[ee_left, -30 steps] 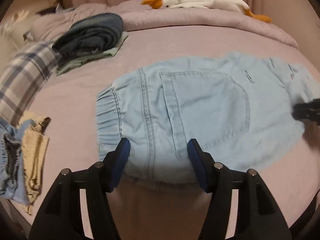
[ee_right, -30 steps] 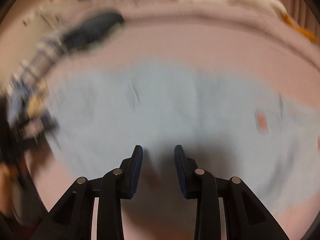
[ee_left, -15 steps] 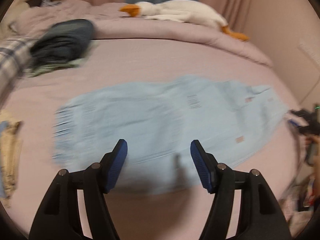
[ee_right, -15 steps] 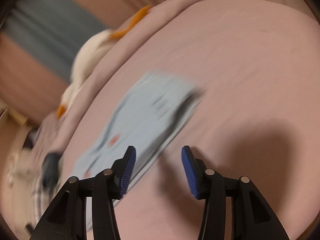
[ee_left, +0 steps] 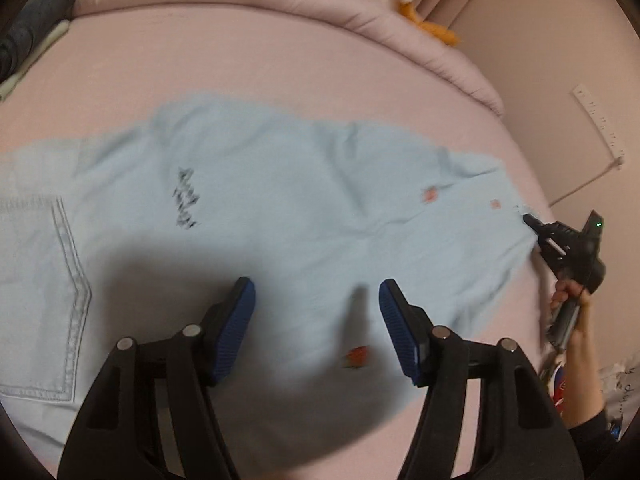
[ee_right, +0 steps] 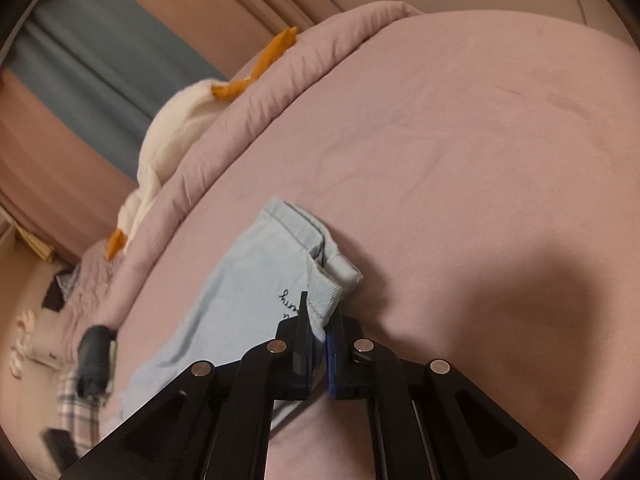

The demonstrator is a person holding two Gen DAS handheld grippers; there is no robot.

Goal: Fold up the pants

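Light blue denim pants (ee_left: 256,208) lie flat across the pink bed, waist and back pocket to the left, leg ends to the right. My left gripper (ee_left: 316,320) is open and empty, hovering over the near edge of the legs. My right gripper (ee_right: 320,344) is shut on the hem of the pants (ee_right: 324,296), at the leg end; it also shows in the left wrist view (ee_left: 532,222) at the far right tip of the legs, with the hand holding it.
A rolled pink duvet (ee_left: 360,12) edges the far side of the bed (ee_left: 248,68), with a white goose plush (ee_right: 180,120) on it. Dark folded clothes (ee_left: 28,28) sit at the far left. A wall (ee_left: 560,60) is close on the right.
My right gripper swung to the leg end and shut on the hem. My left gripper moved right along the pants, from the waist to the legs, staying open.
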